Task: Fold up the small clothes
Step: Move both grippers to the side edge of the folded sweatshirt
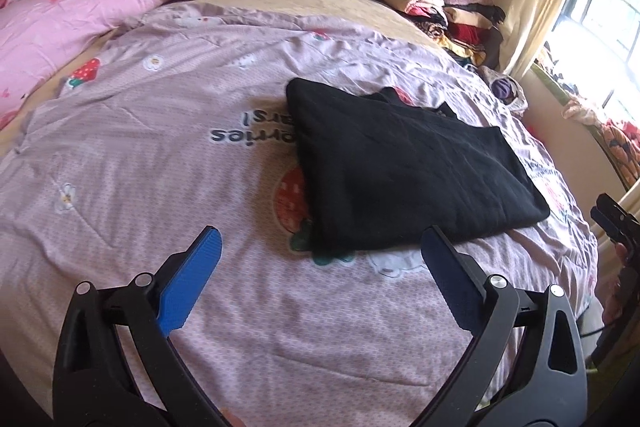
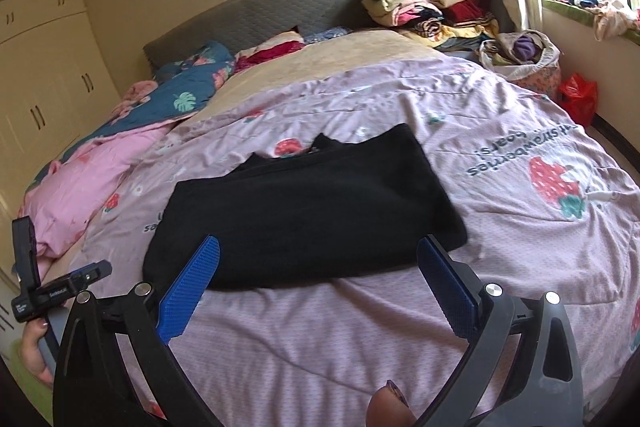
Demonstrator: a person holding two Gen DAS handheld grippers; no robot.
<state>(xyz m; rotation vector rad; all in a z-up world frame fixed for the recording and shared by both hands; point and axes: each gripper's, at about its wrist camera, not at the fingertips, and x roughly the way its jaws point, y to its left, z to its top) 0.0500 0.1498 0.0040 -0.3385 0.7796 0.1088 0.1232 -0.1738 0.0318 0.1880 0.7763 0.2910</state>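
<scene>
A black garment (image 1: 404, 163) lies folded flat on the pink strawberry-print quilt (image 1: 160, 155). It also shows in the right wrist view (image 2: 304, 215) on the same quilt (image 2: 500, 187). My left gripper (image 1: 320, 247) is open and empty, its blue fingers just short of the garment's near edge. My right gripper (image 2: 318, 255) is open and empty, with its fingers over the garment's near edge. The right gripper's body shows at the right edge of the left view (image 1: 616, 223). The left gripper's body shows at the left edge of the right view (image 2: 52, 291).
A stack of folded clothes (image 2: 436, 7) sits at the bed's far right corner by the grey headboard (image 2: 256, 15). A pink duvet (image 2: 80, 187) and a blue floral one (image 2: 180, 87) lie along the left. A cloth basket (image 2: 524, 55) and a red bag (image 2: 580, 99) stand by the window.
</scene>
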